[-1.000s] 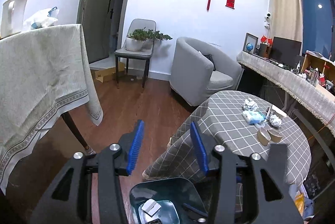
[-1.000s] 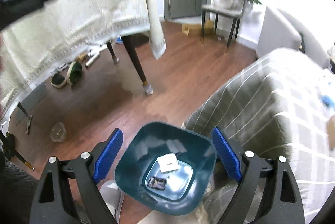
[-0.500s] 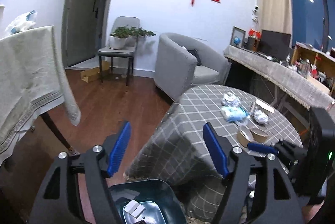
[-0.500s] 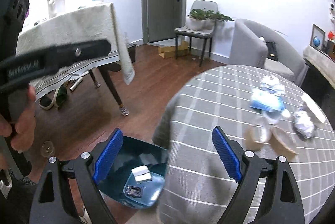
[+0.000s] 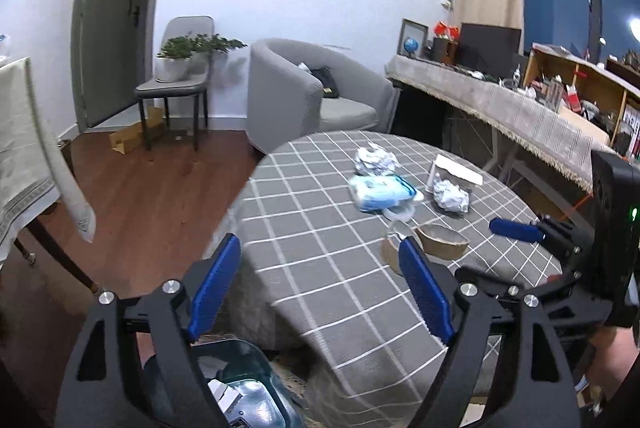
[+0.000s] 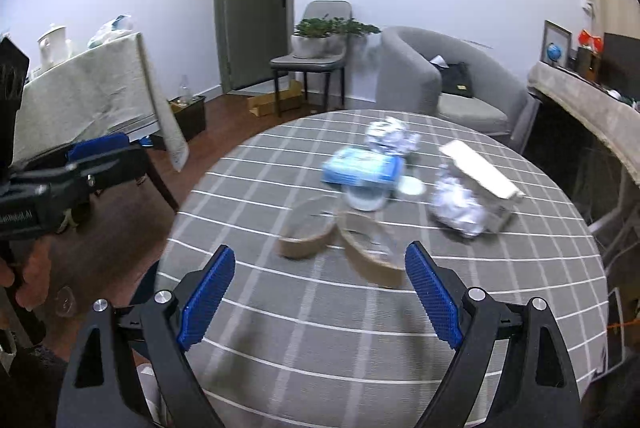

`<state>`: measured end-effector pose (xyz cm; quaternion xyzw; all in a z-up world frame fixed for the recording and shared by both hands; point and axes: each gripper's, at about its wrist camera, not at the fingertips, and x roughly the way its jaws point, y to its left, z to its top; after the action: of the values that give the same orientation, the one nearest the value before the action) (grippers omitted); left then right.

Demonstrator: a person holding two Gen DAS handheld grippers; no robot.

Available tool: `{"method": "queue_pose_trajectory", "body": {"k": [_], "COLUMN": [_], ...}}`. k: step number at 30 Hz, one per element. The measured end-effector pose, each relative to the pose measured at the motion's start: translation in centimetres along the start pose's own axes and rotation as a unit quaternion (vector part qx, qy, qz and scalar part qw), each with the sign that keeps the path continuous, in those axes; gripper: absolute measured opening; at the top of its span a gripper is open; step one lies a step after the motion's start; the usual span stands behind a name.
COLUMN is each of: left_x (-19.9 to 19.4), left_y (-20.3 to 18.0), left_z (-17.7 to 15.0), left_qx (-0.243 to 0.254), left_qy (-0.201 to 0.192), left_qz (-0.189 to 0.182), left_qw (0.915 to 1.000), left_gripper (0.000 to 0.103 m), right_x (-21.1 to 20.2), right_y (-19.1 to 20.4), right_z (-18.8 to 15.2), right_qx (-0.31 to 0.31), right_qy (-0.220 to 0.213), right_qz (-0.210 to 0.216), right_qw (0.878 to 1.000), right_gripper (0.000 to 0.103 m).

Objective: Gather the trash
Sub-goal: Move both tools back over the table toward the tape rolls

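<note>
Round table (image 6: 280,328), grey checked cloth: two foil balls (image 6: 460,208), blue packet (image 6: 362,168), two tape rolls (image 6: 308,232), white box (image 6: 480,168).

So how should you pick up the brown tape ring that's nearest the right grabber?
Probably by its cardboard wall. The brown tape ring lies nearly flat with its hole facing up, so I would bring the open right hand-held gripper down from above at the near rim, one finger inside the hole and one outside. The second ring touches its left side, so the near right edge looks clearest.
</note>
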<state>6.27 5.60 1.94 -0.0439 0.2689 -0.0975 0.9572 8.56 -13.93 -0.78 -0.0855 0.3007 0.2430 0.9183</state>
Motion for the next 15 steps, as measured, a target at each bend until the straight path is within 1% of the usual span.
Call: {"method": "queue_pose_trajectory", "body": {"k": [4, 7, 10, 12, 15], "left_x": [1.9, 3.3, 4.9, 6.1, 7.4], "left_y": [-1.7, -3.5, -4.9, -5.4, -6.1], "left_z": [-0.4, -0.7, -1.2, -1.5, -1.8], "left_qx": [0.011, 0.033, 0.056, 0.062, 0.069], "left_qy": [0.017, 0.029, 0.048, 0.067, 0.083], "left_qz": [-0.016, -0.028, -0.032, -0.043, -0.046], "left_qw": [0.9997, 0.9986, 0.9968, 0.9950, 0.9930], "left_gripper": [0.084, 0.084, 0.084, 0.084, 0.082], "right_x": [0.3, 0.5, 0.4, 0.5, 0.6], "right_y": [-2.5, -3.9, -5.3, -6.0, -6.7], "right_z": [-0.5, -0.6, -0.7, -0.6, -0.5], "right_qx": [0.008, 0.010, 0.017, 0.025, 0.030], "right_qy": [0.017, 0.028, 0.029, 0.029, 0.032], "right_qz": [-0.005, -0.006, -0.005, 0.005, 0.013], "right_qw": [1.000, 1.000, 0.999, 0.999, 0.999], "right_gripper": [0.088, 0.088, 0.088, 0.084, 0.078]}}
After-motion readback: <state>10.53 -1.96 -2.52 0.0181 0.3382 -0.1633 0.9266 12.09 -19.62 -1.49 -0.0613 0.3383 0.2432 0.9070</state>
